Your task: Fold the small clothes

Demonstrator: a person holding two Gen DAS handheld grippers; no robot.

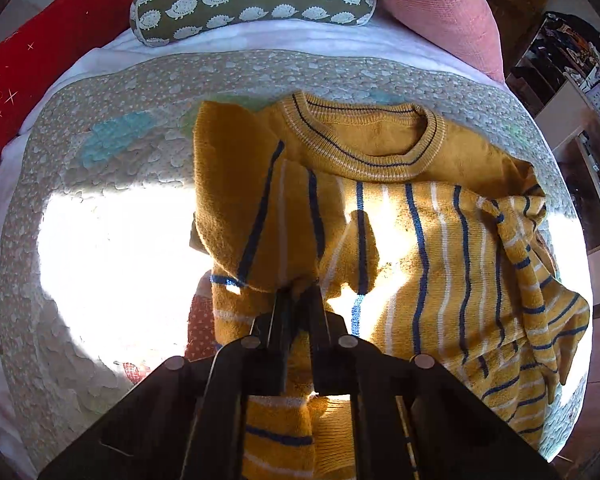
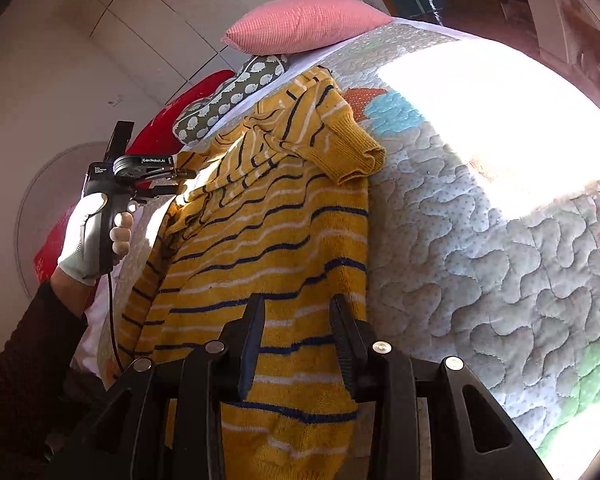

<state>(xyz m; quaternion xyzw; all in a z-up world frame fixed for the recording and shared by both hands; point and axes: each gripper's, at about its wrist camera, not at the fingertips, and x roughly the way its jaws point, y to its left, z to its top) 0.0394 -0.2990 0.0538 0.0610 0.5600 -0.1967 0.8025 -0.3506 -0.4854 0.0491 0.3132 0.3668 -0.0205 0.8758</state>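
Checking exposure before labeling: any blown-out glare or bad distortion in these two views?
Left wrist: sun patch clips white on the quilt, glare on the yellow sweater; strong fisheye curve. Right wrist: quilt blown out at right, sweater readable, edges vignetted.

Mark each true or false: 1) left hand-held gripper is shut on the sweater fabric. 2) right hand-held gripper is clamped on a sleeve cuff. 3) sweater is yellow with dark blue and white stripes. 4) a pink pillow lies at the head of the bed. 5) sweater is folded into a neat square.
1) True. The left hand-held gripper is pinched shut on a fold of the sweater.
2) False. The right hand-held gripper stands open above the sweater's body; the cuff lies apart, further up.
3) True.
4) True. The pink pillow sits there, beside the hedgehog-print cushion.
5) False. It lies spread on the quilt, with only the sleeves turned in over it, rumpled.
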